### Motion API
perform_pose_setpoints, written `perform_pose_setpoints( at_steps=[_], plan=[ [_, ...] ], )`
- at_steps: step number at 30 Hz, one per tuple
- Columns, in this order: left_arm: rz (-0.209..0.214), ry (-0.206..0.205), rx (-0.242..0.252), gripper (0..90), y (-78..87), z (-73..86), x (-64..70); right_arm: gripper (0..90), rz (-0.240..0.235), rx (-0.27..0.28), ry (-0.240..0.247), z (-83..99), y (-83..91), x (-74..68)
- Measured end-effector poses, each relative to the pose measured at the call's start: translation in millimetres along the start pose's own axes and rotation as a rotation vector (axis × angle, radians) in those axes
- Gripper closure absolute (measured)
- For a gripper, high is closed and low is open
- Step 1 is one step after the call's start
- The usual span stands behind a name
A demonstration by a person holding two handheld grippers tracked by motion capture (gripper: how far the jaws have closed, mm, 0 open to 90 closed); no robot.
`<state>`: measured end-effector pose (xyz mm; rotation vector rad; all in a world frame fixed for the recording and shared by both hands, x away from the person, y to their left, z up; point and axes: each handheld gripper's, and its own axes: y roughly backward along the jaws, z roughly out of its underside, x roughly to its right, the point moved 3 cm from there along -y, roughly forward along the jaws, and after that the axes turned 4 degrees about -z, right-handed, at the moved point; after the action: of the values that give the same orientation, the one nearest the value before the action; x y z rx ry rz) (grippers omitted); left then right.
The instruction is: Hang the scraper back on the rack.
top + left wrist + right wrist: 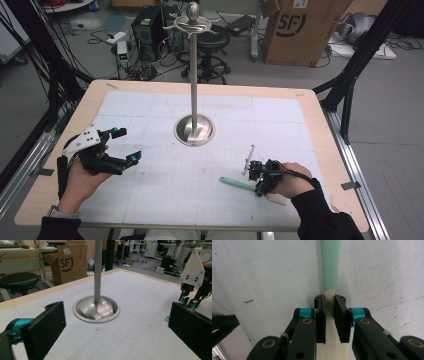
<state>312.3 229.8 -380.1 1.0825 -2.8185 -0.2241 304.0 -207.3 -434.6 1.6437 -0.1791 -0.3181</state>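
Taking the tall polished steel stand with its round dished base [194, 131] as the landmark, the left tongs [127, 145] sit well to its left, above the white gridded mat on the wooden tabletop [165, 190]. Their two black jaws are spread wide apart with nothing between them. In the left gripper view those tongs [117, 327] frame the dished base [96, 309] from the near side, and the steel pole rises straight up out of it.

To the right of the stand and nearer the person lies the flat utensil with a mint-green handle and a cream-coloured end [239, 184], resting on the mat. The right tongs [258, 186] are down on it, well apart from the stand's base. In the right gripper view the right tongs [329, 303] have their jaws drawn close together on either side of the utensil [330, 270], just where green gives way to cream; they grip it on both sides, and the green handle runs away from them across the mat.
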Motion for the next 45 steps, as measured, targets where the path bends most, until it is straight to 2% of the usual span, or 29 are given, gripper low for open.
perform_pose_setpoints(
  at_steps=[2,3,4,5,6,12,13,14,19,23,29,30,31,34,41,45],
  plan=[
    [-0.002,-0.002,0.001,1.9,0.4,-0.2,-0.6,81.1,0.0,0.015,0.005,1.4,0.4,0.2],
    [-0.004,0.0,0.001,1.9,0.6,-0.2,-0.7,81.2,-0.012,0.068,-0.005,3.9,2.1,0.7],
    [-0.004,0.001,0.001,1.9,0.7,-0.2,-0.8,81.2,-0.012,0.068,-0.005,3.9,2.1,0.7],
    [-0.004,-0.001,0.0,1.9,0.9,-0.2,-0.8,81.2,-0.011,0.124,-0.033,8.2,5.7,2.2],
    [-0.005,-0.002,0.0,1.9,0.9,-0.2,-0.8,81.2,-0.011,0.124,-0.033,8.2,5.7,2.2],
    [-0.008,-0.002,-0.003,1.9,0.8,0.2,-0.7,81.2,0.032,0.356,-0.086,21.5,23.6,7.1],
    [-0.006,-0.002,-0.001,1.9,0.6,0.1,-0.5,81.3,0.045,0.437,-0.104,24.5,30.5,8.0],
    [-0.006,-0.002,-0.001,1.9,0.7,0.1,-0.2,81.3,0.045,0.437,-0.104,24.5,30.5,8.0],
    [0.004,0.003,0.013,1.9,1.0,-1.3,1.3,81.2,0.073,0.628,-0.171,29.0,44.7,14.7],
    [-0.001,0.005,0.008,1.9,1.8,-1.1,1.4,81.2,0.077,0.752,-0.213,27.9,54.6,19.4],
    [-0.004,-0.001,0.013,1.9,4.7,-1.6,2.3,81.2,0.107,0.936,-0.205,21.2,71.4,25.8],
    [-0.005,-0.001,0.01,1.9,5.4,-1.2,2.2,81.2,0.123,0.997,-0.209,18.7,76.6,27.9],
    [-0.006,-0.003,0.01,1.9,5.8,-0.9,2.0,81.2,0.123,0.997,-0.209,18.7,76.6,27.9],
    [-0.01,0.005,0.012,1.9,7.5,0.6,1.3,81.2,0.133,1.062,-0.218,11.8,86.1,31.8],
    [-0.013,0.013,0.015,1.9,10.8,2.1,1.7,81.2,0.16,1.117,-0.213,-4.6,102.5,39.1],
    [-0.012,0.009,0.018,1.9,13.6,1.5,3.0,81.3,0.234,1.138,-0.194,-15.2,114.1,44.8]
  ],
)
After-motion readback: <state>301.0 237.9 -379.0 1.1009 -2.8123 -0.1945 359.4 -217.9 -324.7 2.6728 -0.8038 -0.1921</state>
